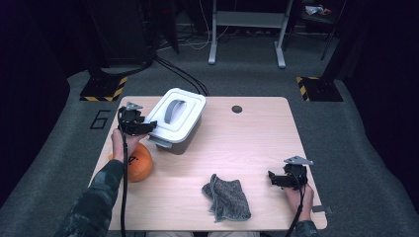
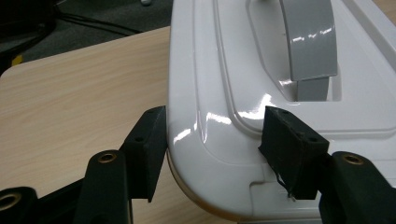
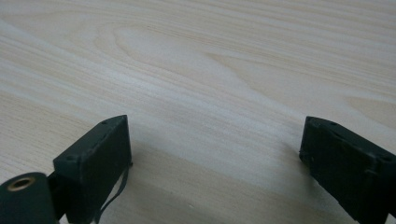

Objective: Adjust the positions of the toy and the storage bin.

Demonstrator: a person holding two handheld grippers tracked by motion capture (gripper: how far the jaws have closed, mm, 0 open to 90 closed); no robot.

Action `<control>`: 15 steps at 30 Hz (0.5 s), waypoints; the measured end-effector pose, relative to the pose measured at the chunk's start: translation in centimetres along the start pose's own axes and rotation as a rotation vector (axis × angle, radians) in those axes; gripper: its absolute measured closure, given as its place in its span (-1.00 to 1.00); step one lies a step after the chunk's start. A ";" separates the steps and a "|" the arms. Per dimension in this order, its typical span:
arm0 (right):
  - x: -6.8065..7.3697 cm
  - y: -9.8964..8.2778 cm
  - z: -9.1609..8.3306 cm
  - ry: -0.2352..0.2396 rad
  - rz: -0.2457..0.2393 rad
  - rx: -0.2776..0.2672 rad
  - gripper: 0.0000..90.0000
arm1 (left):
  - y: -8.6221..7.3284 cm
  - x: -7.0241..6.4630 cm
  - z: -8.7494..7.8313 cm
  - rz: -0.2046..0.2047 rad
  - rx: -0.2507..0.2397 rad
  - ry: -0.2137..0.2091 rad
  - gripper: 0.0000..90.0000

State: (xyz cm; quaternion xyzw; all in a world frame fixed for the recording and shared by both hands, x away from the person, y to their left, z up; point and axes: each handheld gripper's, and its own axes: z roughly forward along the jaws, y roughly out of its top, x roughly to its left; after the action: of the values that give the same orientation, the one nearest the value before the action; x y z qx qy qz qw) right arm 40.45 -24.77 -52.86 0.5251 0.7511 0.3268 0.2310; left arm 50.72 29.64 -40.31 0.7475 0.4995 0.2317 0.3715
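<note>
White lidded container [image 1: 176, 120] sits on the far left part of the table [image 1: 257, 143], turned at a slant, with a grey handle [image 1: 173, 109] arched across its lid [image 2: 280, 116]. At its near left corner is the left gripper [image 1: 148, 127]. In the left gripper view one jaw lies against the outer side of the lid's rounded corner and the other rests on top of the lid just short of the handle recess; the jaws stand partly apart with that corner between them, though whether the pads actually press on it is hard to tell from this angle. An orange ball [image 1: 137, 163] lies just behind the left hand [image 1: 120, 143], near the table's left edge. A crumpled grey cloth [image 1: 227, 197] lies near the front edge, about midway. The right gripper [image 1: 272, 177] rests low at the front right, well apart from the container, its jaws wide apart over bare wood with nothing between them.
</note>
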 end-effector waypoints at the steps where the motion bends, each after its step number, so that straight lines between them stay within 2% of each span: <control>1: 0.0 0.0 0.0 0.000 0.000 0.000 -0.82 | 0.0 0.0 0.0 -0.005 0.001 -0.002 -0.09; 4: 0.0 0.0 0.0 0.000 0.000 0.000 -0.82 | -0.1 -0.4 -0.1 -0.024 0.004 -0.002 -0.10; 6: 0.0 0.0 0.0 0.000 0.000 0.000 -0.82 | -0.2 -0.7 -0.1 -0.021 -0.004 -0.010 -0.12; 7: 0.0 0.0 0.0 0.000 0.000 0.000 -0.82 | -0.2 -0.9 -0.2 -0.017 0.009 -0.012 -0.13; 15: 0.0 0.0 0.0 0.001 0.000 -0.001 -0.82 | -0.1 -2.6 -0.1 -0.004 0.016 -0.026 -0.19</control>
State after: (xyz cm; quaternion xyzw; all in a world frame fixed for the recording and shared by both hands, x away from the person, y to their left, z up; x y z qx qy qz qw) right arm 40.46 -24.78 -52.86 0.5250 0.7510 0.3273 0.2309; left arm 49.58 27.30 -40.29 0.7526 0.4978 0.2173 0.3723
